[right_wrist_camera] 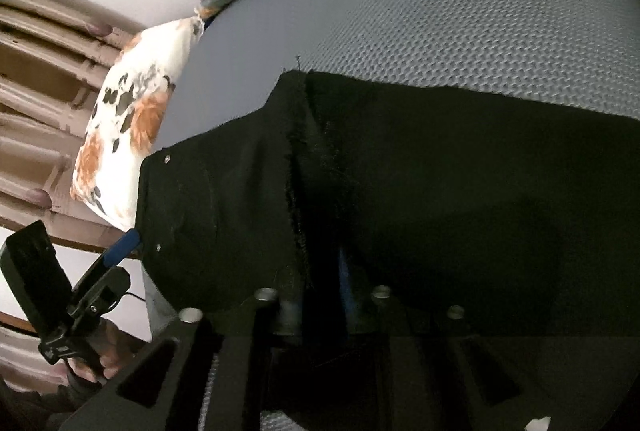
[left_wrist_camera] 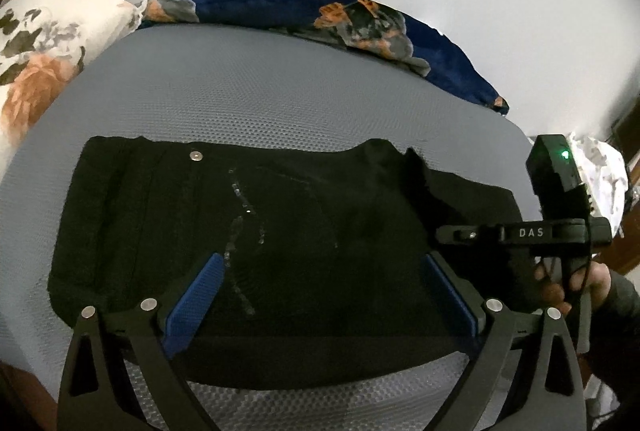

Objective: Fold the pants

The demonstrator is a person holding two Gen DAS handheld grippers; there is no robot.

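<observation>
On a grey mesh mattress (left_wrist_camera: 256,87) lie black pants (left_wrist_camera: 248,231), folded into a flat block, waist button toward the far left. Over their near edge the left gripper (left_wrist_camera: 324,291) hovers with blue pads (left_wrist_camera: 200,295) spread wide, gripping nothing. At the pants' right end the right gripper (right_wrist_camera: 324,295) has its fingers drawn close together with dark cloth bunched over them; whether it pinches the cloth cannot be told. A floral pillow (left_wrist_camera: 40,47) sits nearby.

The left wrist camera looked across the mattress (left_wrist_camera: 280,91) toward its far edge; the right sat closer, tilted. Both shared the black pants (left_wrist_camera: 240,231) (right_wrist_camera: 440,171) and floral pillow (left_wrist_camera: 36,47) (right_wrist_camera: 124,135).
</observation>
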